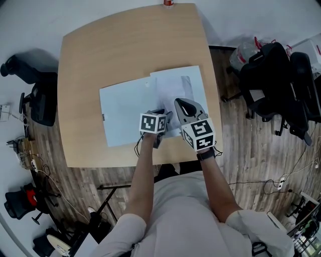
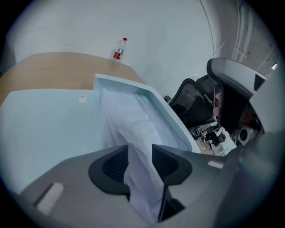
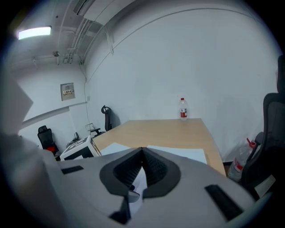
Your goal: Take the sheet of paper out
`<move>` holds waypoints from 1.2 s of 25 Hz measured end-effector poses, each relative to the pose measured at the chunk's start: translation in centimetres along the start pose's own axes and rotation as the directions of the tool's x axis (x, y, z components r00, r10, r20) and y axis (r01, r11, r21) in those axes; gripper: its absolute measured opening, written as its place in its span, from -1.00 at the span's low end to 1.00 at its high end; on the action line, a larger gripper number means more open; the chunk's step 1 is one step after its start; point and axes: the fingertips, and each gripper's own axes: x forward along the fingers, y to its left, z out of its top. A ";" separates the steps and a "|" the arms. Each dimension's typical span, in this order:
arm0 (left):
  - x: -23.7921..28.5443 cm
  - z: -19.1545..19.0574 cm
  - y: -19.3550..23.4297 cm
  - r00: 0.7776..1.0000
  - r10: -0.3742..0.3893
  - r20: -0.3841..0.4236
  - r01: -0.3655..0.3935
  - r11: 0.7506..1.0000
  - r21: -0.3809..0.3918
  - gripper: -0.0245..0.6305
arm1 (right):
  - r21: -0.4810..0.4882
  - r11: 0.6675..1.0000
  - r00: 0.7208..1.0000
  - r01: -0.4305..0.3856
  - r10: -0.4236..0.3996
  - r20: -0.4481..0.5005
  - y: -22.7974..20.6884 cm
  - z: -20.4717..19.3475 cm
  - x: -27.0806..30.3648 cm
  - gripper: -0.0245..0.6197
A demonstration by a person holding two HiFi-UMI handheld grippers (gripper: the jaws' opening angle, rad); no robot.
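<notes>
Right gripper (image 3: pixel 142 149) pinches the sheet of paper (image 2: pixel 130 125); left gripper (image 2: pixel 140 150) gapes around it; bottle (image 3: pixel 183 109) label unreadable.

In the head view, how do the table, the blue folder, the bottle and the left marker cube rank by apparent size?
1. table
2. blue folder
3. left marker cube, though it is nearest the camera
4. bottle, cut off by the frame edge

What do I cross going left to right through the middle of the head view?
Black office chair → pale blue folder → left gripper → right gripper → black chairs
</notes>
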 end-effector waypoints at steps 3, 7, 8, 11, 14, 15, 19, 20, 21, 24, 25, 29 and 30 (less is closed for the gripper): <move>0.4 -0.2 0.2 1.000 0.001 -0.016 -0.001 1.000 -0.010 -0.41 | 0.006 1.000 1.000 0.003 -0.003 0.000 -0.3 0.0 0.1 -0.89; 0.6 -0.3 0.4 1.000 0.006 -0.019 -0.007 1.000 -0.018 -0.44 | 0.019 1.000 1.000 0.008 -0.008 -0.002 -0.6 -0.3 0.0 -0.89; 0.6 -0.3 0.4 1.000 0.008 -0.018 -0.008 1.000 -0.019 -0.47 | 0.023 1.000 1.000 0.010 -0.010 -0.003 -0.7 -0.3 -0.1 -0.89; 0.6 -0.4 0.3 1.000 0.012 -0.020 -0.012 1.000 -0.021 -0.55 | 0.030 0.999 1.000 0.014 -0.014 -0.005 -0.8 -0.4 -0.1 -0.89; 0.8 -0.5 0.3 1.000 0.012 -0.025 -0.013 1.000 -0.022 -0.65 | 0.040 0.999 1.000 0.006 -0.006 0.010 -0.7 -0.3 -0.2 -0.89; 0.8 -0.6 0.3 1.000 0.011 -0.028 -0.011 1.000 -0.026 -0.68 | 0.044 0.999 1.000 0.000 -0.001 0.019 -0.6 -0.3 -0.2 -0.89; 1.0 -1.0 0.4 0.999 0.008 -0.034 -0.009 0.999 -0.050 -0.82 | 0.050 0.999 0.999 -0.009 0.007 0.035 -0.5 -0.2 -0.4 -0.89; 0.9 -1.1 0.5 0.999 0.009 -0.033 -0.011 0.998 -0.058 -0.85 | 0.050 0.999 0.999 -0.011 0.009 0.036 -0.4 -0.2 -0.4 -0.89; 0.9 -1.1 0.5 0.999 0.010 -0.031 -0.012 0.998 -0.066 -0.88 | 0.050 0.999 0.999 -0.012 0.010 0.036 -0.3 -0.2 -0.4 -0.89; 0.8 -1.3 0.5 0.999 0.005 -0.039 -0.008 0.997 -0.073 -0.90 | 0.051 0.999 0.999 -0.014 0.013 0.033 0.0 -0.2 -0.4 -0.89; 0.8 -1.4 0.5 0.999 0.005 -0.043 -0.009 0.997 -0.074 -0.90 | 0.050 0.999 0.999 -0.015 0.014 0.031 0.1 -0.3 -0.4 -0.89; 0.4 -1.4 0.6 0.999 0.000 -0.041 -0.005 0.993 -0.122 -0.90 | 0.039 0.999 1.000 -0.016 0.015 0.022 0.3 -0.5 -0.3 -0.89; 0.3 -1.4 0.6 0.999 -0.001 -0.040 -0.005 0.991 -0.134 -0.90 | 0.040 0.999 1.000 -0.016 0.015 0.023 0.3 -0.5 -0.3 -0.89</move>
